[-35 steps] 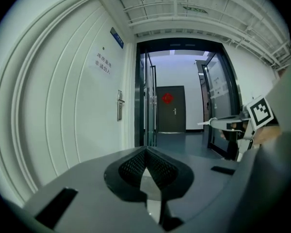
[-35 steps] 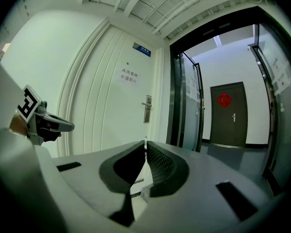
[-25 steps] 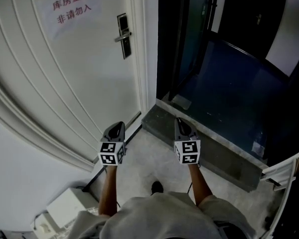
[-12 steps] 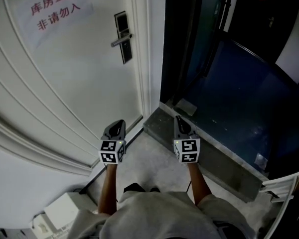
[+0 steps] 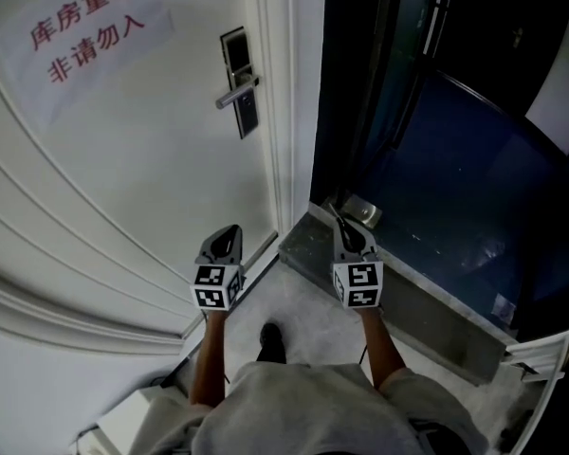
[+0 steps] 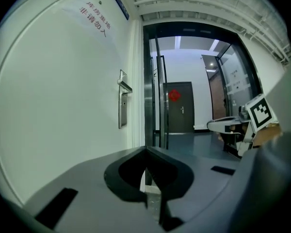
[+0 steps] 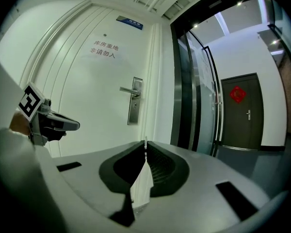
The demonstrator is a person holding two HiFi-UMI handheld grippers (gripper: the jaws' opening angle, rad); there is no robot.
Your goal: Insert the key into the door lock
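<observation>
I am holding two grey claws. My right gripper [image 5: 340,224] is pinching one thin metal key [image 7: 145,141], well apart from the one door lock [image 5: 239,81], below and right of it. My left gripper [image 5: 232,229] is pressing its jaws together on nothing. The lock is a tall rectangular metal plate with one lever handle [image 5: 233,95].

1 left gripper [image 5: 232,231], 1 right gripper [image 5: 342,224], 1 key [image 7: 145,141], 1 door lock [image 5: 239,83], 1 door [image 5: 152,178].

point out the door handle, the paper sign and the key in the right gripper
door handle [image 5: 237,93], head view, middle of the lever
paper sign [image 5: 87,28], head view, between its two rows of red print
key [image 7: 145,142], right gripper view, tip showing between the jaws
</observation>
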